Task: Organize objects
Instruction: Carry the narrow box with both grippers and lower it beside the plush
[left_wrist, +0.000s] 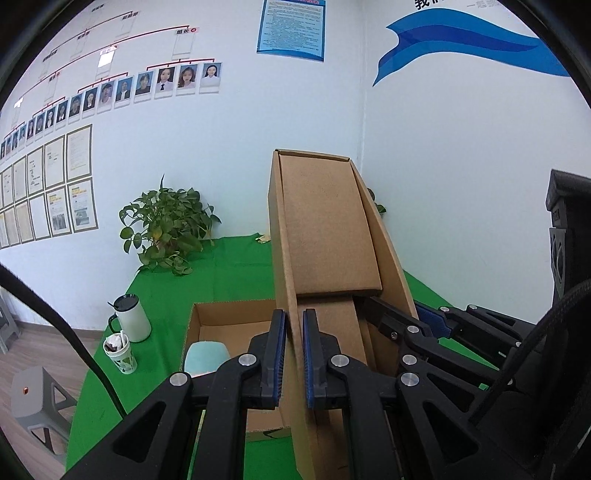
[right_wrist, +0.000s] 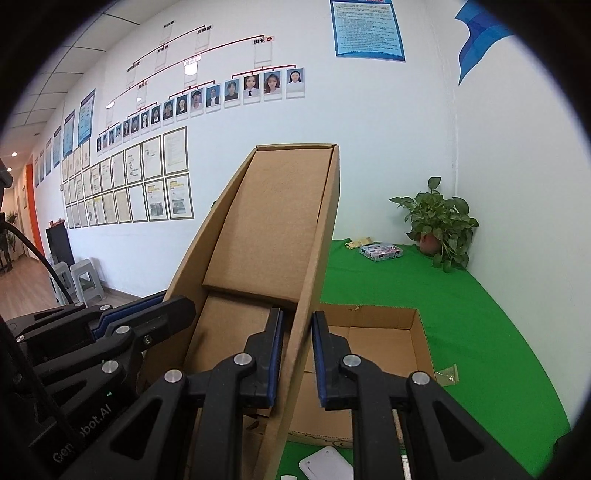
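A: Lid (left_wrist: 325, 229) stands raised over the open box (left_wrist: 225, 317), nearly upright. Left gripper (left_wrist: 293, 354) straddles the lid's left side wall, right gripper (right_wrist: 297, 354) its right one.

B: Clamped?

A: Not fully, by the look of it. Each pair of fingers is narrowed around a wall, yet a sliver of gap shows beside the card. More cradled than pinched, I'd judge.

B: Box contents?

A: A pale teal thing (left_wrist: 205, 356) in the near corner; the rest is hidden behind the lid.

B: Risks?

A: If one hand leads, thin card twists and a wall creases or slips free. Lowering fast could snag the folded inner flap (right_wrist: 266, 229). The mug (left_wrist: 131, 317) and paper cup (left_wrist: 120, 350) sit near the box's left side on the green cloth (right_wrist: 461, 314); a shoved box could tip them.
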